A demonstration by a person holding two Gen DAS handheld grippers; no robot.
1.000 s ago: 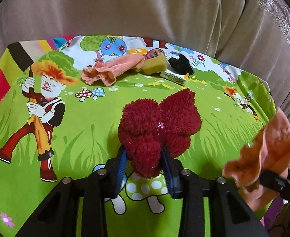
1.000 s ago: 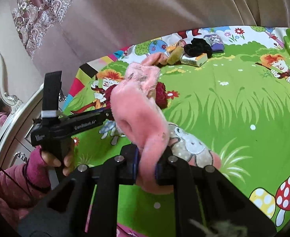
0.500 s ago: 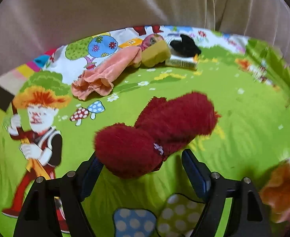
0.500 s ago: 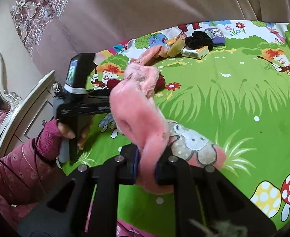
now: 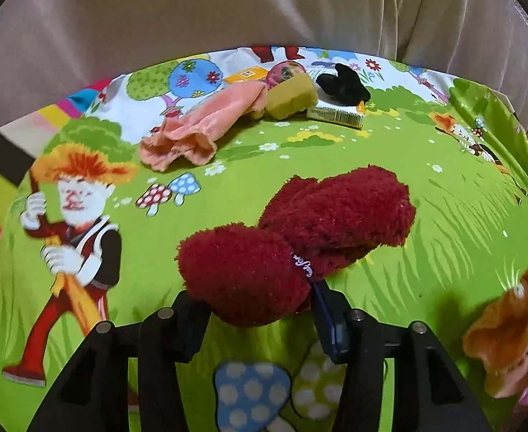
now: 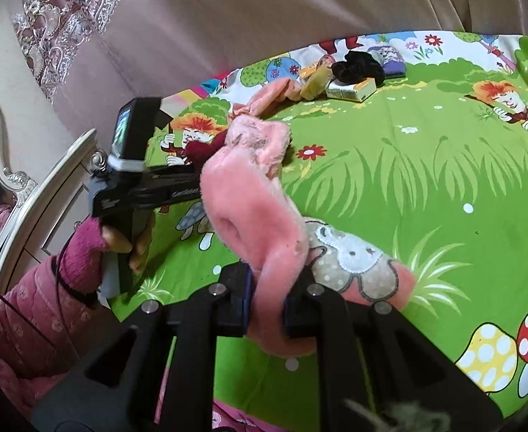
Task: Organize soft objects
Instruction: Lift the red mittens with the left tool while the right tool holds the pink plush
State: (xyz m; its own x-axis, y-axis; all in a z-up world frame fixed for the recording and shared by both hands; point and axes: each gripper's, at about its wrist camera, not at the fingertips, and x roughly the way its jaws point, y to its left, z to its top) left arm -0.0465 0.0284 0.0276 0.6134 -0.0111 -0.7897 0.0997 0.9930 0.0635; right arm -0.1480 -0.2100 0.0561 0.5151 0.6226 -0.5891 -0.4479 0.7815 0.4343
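Note:
A fuzzy dark red sock [image 5: 292, 241] lies on the cartoon-print green cloth [image 5: 426, 216]. My left gripper [image 5: 260, 316] is open with its jaws on either side of the sock's near end. My right gripper [image 6: 267, 309] is shut on a pink fleece sock with a rabbit patch [image 6: 260, 208] and holds it above the cloth; that sock shows orange at the lower right of the left wrist view [image 5: 512, 327]. At the far edge lies a peach sock [image 5: 199, 129] beside a yellow sponge-like piece [image 5: 292, 99] and a black soft item [image 5: 343, 84].
A small printed box [image 5: 336, 115] lies by the black item. A purple-white sock [image 6: 390, 59] sits at the far edge. A beige cushioned backrest [image 5: 228, 7] rises behind the cloth. White furniture [image 6: 37, 194] stands to the left, behind the hand on the left gripper.
My left gripper opened and let go of the red sock, which flopped sideways onto the cloth; the jaws have since narrowed around its near end. My right gripper kept hold of the pink sock.

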